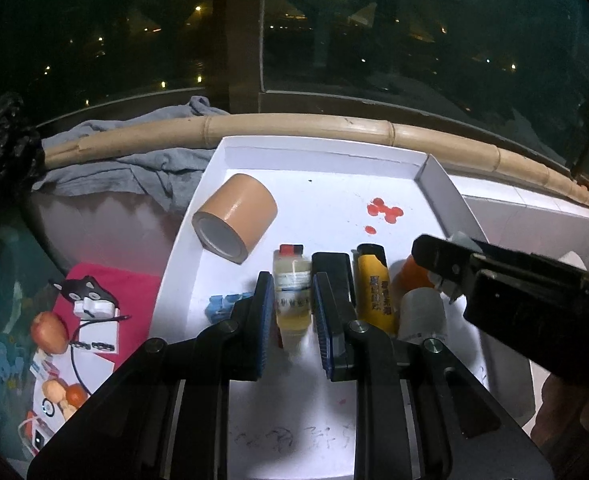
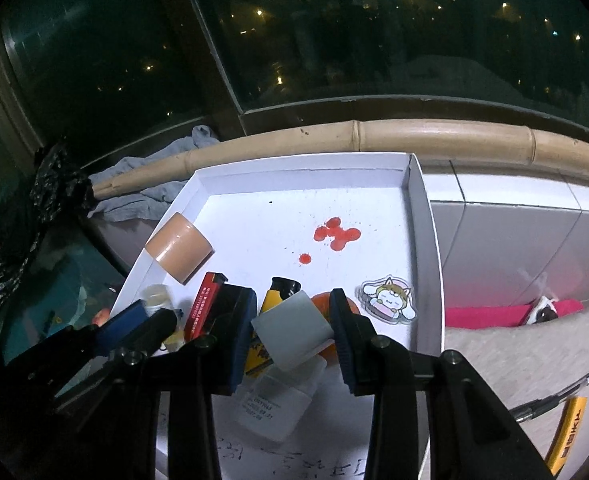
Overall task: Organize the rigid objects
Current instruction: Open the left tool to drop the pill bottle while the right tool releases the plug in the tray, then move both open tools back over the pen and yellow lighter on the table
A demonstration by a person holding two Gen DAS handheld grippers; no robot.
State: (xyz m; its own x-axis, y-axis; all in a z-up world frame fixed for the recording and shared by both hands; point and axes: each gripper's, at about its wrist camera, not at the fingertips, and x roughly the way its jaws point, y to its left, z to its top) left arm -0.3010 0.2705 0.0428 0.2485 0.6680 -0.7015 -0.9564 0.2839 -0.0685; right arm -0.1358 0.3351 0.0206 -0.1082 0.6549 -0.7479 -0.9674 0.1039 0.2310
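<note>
Dark window glass with scattered city lights fills the background, and below it a bamboo pole (image 1: pixel 294 126) runs along the sill behind a white tray (image 1: pixel 318 152). At nine o'clock of the tray, off its edge, a grey cloth (image 1: pixel 134 168) lies crumpled, with a pink sheet (image 1: pixel 134 280) and an apple (image 1: pixel 48 332) lower at about eight o'clock. Inside the tray, a roll of tan tape (image 1: pixel 234 218) lies on its side at ten o'clock. At the tray's centre the left gripper (image 1: pixel 293 312) has its blue-padded fingers narrowly spread around a small bottle of yellowish liquid (image 1: pixel 292 292) with a red-and-black cap; the pads sit close on both sides of it, though I cannot tell whether they press on it. Just to its right lies a yellow lighter (image 1: pixel 374 292), then a white cylindrical bottle (image 2: pixel 290 330) in front of an orange object (image 1: pixel 412 272). In the right wrist view, the right gripper (image 2: pixel 292 330) straddles that white bottle, partly open, one pad touching its right edge and the other just beside its left; a firm grip cannot be confirmed. Red stains (image 2: pixel 336 234) mark the tray floor at one o'clock, and a cartoon sticker (image 2: pixel 388 298) lies at three o'clock near the right wall. Beyond the tray, at four o'clock, a pen (image 2: pixel 558 396) rests on a pale surface.
</note>
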